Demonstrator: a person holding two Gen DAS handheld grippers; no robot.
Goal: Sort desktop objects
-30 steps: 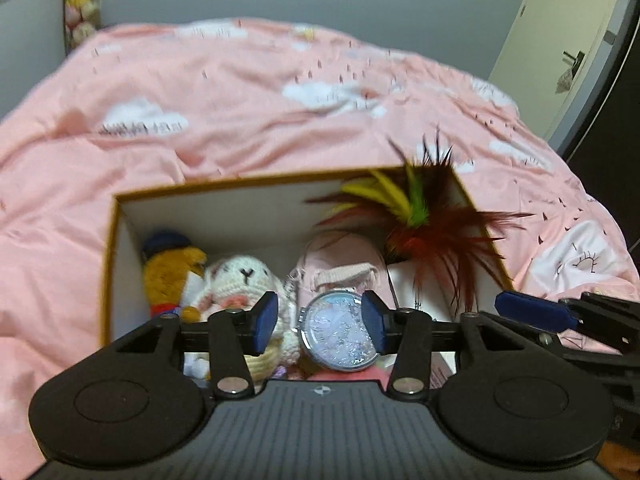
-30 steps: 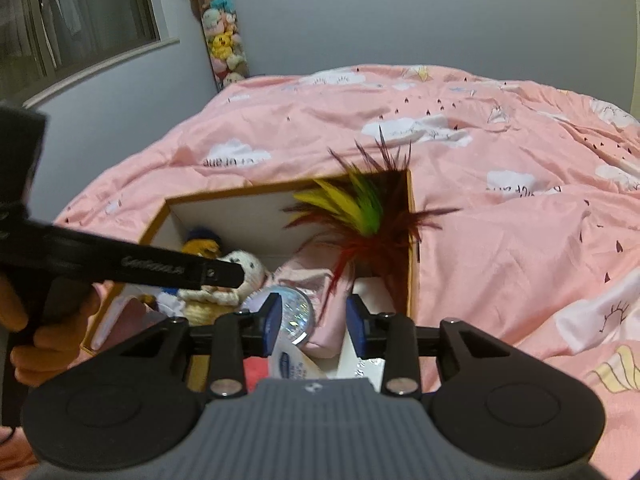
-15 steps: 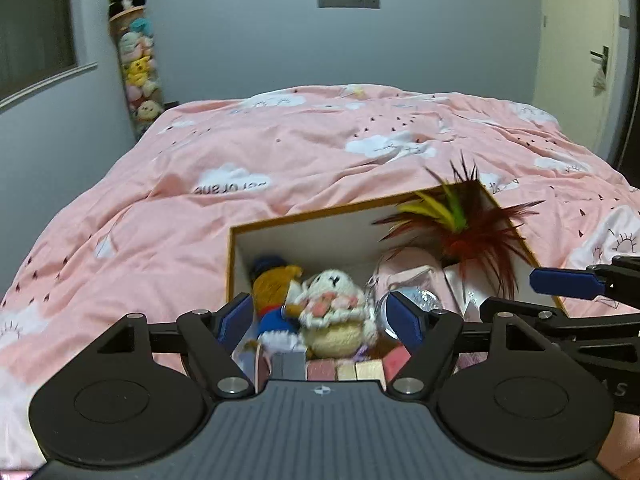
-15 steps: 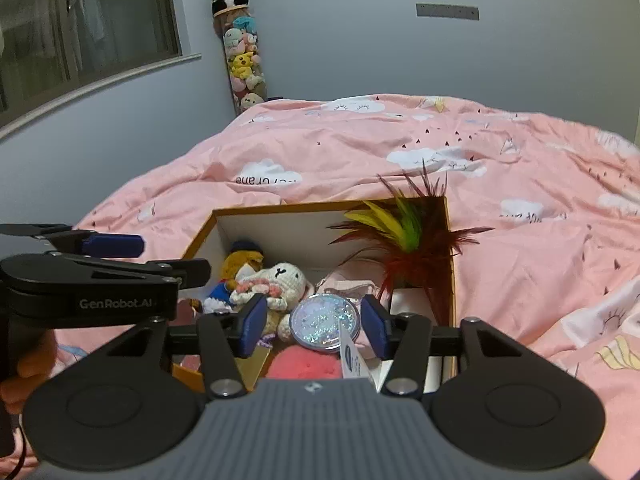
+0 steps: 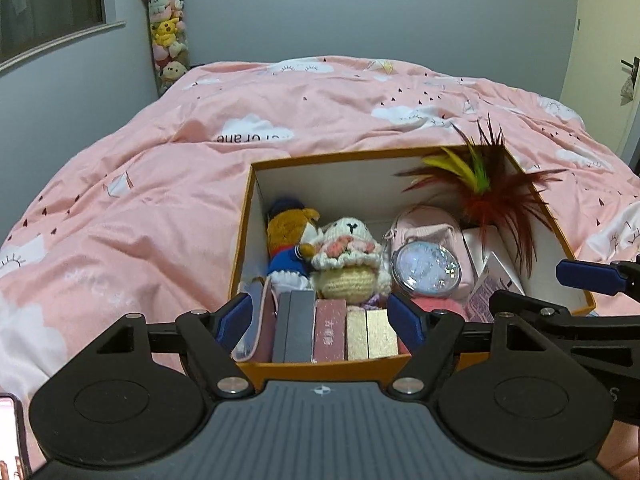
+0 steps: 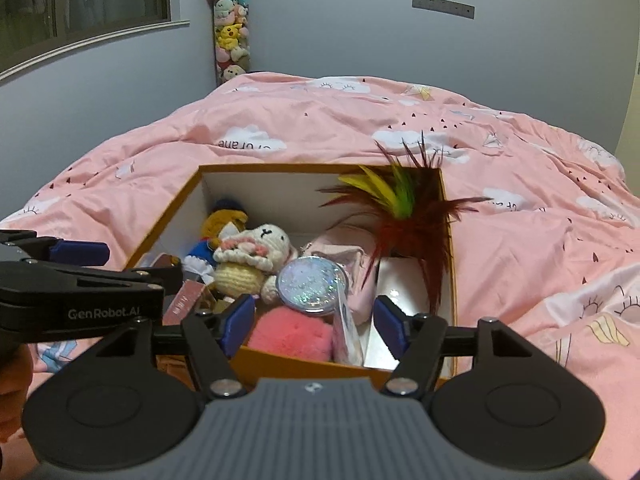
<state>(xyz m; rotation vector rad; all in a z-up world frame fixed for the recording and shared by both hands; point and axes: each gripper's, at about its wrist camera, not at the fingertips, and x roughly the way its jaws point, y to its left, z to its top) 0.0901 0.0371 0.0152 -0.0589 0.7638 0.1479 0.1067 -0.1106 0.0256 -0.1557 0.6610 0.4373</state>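
An orange box (image 5: 244, 216) (image 6: 448, 216) with white inside walls sits on the bed. It holds a brown plush in a blue outfit (image 5: 290, 236), a crocheted white bunny (image 5: 348, 256) (image 6: 250, 258), a round glitter mirror (image 5: 426, 266) (image 6: 312, 286), a pink pouch (image 5: 424, 226), a feather toy (image 5: 484, 188) (image 6: 404, 204), a pink pompom (image 6: 292, 330) and a row of small books (image 5: 330, 330). My left gripper (image 5: 322, 318) is open and empty above the box's near edge. My right gripper (image 6: 314, 322) is open and empty over the near edge too.
A pink cloud-print duvet (image 5: 160, 184) (image 6: 540, 216) covers the bed around the box. A tall clear tube of plush toys (image 5: 166, 32) stands in the far corner. A door (image 5: 600, 60) is at the right. A phone edge (image 5: 12, 436) shows at lower left.
Both grippers have pulled back and up from the box, and both jaws have opened wider. More of the box and room shows now.
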